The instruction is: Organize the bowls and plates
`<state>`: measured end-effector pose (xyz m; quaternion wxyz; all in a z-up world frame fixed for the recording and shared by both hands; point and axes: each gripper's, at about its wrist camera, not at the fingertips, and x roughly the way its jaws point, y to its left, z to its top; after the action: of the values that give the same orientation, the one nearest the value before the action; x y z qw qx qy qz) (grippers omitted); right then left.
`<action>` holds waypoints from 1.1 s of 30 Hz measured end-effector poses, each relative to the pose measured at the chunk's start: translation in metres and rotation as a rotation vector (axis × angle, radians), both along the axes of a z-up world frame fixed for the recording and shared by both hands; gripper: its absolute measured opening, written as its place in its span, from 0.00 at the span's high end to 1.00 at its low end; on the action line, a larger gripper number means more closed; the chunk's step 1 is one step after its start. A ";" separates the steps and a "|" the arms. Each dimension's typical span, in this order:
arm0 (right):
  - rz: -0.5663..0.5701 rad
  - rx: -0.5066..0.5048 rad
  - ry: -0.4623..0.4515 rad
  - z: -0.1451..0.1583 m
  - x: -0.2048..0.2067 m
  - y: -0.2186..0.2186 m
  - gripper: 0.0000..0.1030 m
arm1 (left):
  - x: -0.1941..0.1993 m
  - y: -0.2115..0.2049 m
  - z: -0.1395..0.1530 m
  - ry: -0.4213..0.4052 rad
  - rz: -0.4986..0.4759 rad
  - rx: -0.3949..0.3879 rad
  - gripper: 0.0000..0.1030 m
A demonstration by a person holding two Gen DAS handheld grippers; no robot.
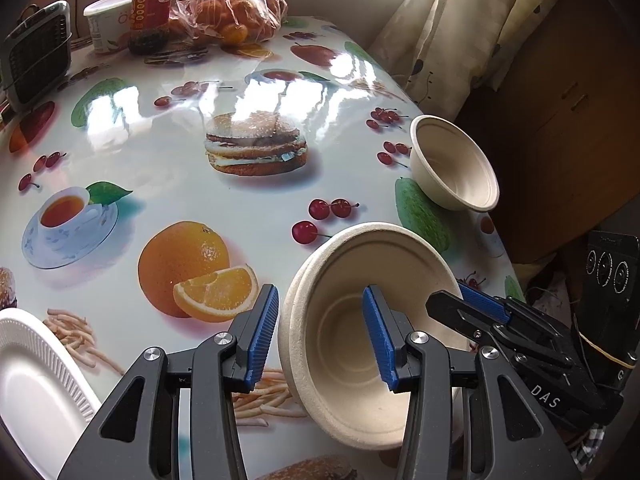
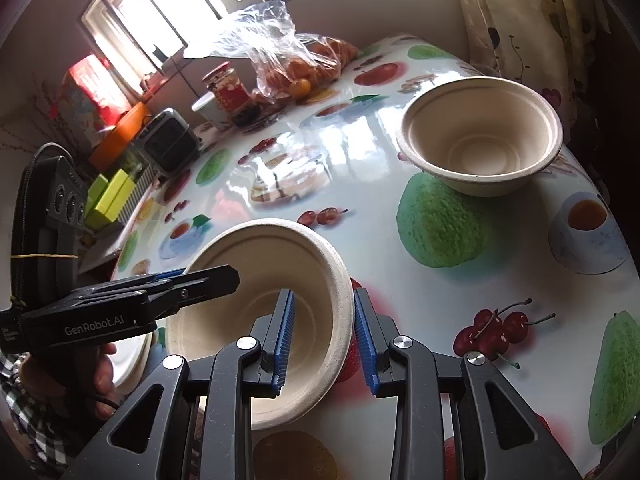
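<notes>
A beige pulp bowl (image 1: 352,344) is tilted above the table between both grippers; it looks like two nested bowls. My left gripper (image 1: 326,338) straddles its left rim with the jaws apart. My right gripper (image 2: 324,336) straddles its right rim (image 2: 340,312), jaws apart and close to the wall; it also shows in the left wrist view (image 1: 464,300). A second beige bowl (image 1: 456,164) stands upright near the table's right edge and shows in the right wrist view (image 2: 480,140). A white ribbed plate (image 1: 36,392) lies at the near left.
The table (image 1: 160,152) has a glossy fruit-print cloth. At the far end stand a bag of oranges (image 1: 236,8), a jar (image 1: 154,0), a white tub (image 1: 106,22) and a small heater (image 1: 36,52). A curtain (image 1: 452,28) hangs at the right.
</notes>
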<state>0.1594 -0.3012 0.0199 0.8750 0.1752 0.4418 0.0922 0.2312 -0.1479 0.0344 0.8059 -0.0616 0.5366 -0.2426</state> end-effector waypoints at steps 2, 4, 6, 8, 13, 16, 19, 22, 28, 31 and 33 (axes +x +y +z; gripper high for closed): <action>-0.002 0.000 -0.003 0.001 0.000 -0.001 0.71 | 0.001 0.000 0.001 -0.003 0.001 0.009 0.56; -0.004 -0.001 -0.009 0.003 -0.001 -0.001 0.70 | 0.002 0.001 0.003 -0.008 0.006 0.012 0.56; -0.010 -0.005 -0.017 0.005 -0.002 -0.002 0.69 | 0.003 0.002 0.007 -0.016 0.012 0.018 0.56; -0.019 -0.011 -0.026 0.008 -0.004 -0.005 0.65 | 0.003 0.001 0.013 -0.031 0.014 0.029 0.56; -0.055 -0.025 -0.056 0.021 -0.005 -0.018 0.61 | 0.006 -0.008 0.030 -0.065 -0.007 0.036 0.56; -0.078 -0.045 -0.082 0.034 -0.006 -0.029 0.59 | 0.011 -0.018 0.043 -0.082 -0.022 0.025 0.56; -0.110 -0.075 -0.118 0.049 -0.008 -0.041 0.57 | 0.016 -0.031 0.055 -0.110 -0.045 0.021 0.56; -0.158 -0.100 -0.143 0.059 -0.008 -0.057 0.56 | 0.021 -0.046 0.065 -0.132 -0.069 -0.007 0.56; -0.251 -0.157 -0.162 0.069 -0.008 -0.092 0.56 | 0.030 -0.076 0.072 -0.156 -0.103 -0.022 0.56; -0.281 -0.188 -0.163 0.071 -0.005 -0.105 0.56 | 0.036 -0.089 0.071 -0.165 -0.120 0.001 0.56; -0.296 -0.208 -0.160 0.070 -0.003 -0.111 0.56 | 0.042 -0.096 0.067 -0.156 -0.125 0.006 0.56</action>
<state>0.1567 -0.4121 0.0897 0.9248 0.1391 0.3471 -0.0698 0.2732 -0.2439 0.1018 0.8286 -0.0065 0.4757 -0.2951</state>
